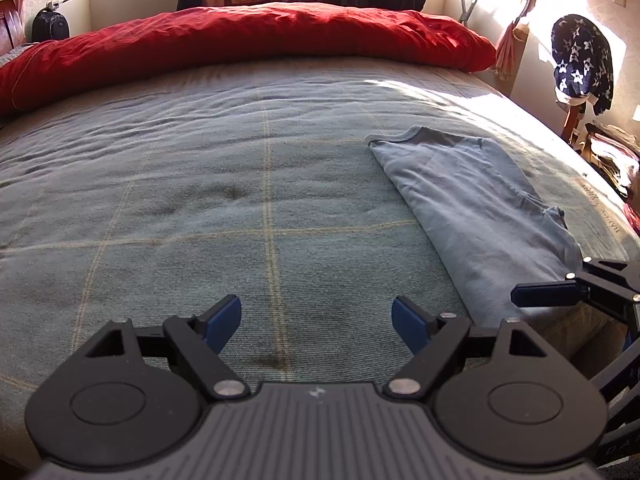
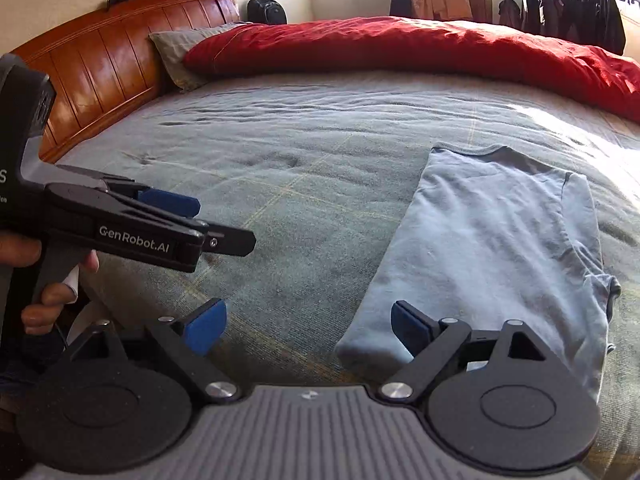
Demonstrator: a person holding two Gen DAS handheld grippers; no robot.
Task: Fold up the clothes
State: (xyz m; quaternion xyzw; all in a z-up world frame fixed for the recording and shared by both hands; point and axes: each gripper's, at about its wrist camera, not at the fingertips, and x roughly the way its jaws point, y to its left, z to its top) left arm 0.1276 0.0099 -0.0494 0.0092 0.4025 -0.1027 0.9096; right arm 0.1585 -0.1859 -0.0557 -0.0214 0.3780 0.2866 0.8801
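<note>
Both tongs, left tongs and right tongs, are hovering apart, empty; the blue T-shirt is lying lengthwise-folded at frame right, awaiting a crosswise fold.

Home bedroom: bed, wooden headboard, red duvet.

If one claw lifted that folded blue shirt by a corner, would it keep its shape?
Probably not. The blue shirt looks like thin, soft knit lying limp on the bedspread, so it would likely droop and unfold. It seems light, and a push would probably bunch it rather than slide it.
</note>
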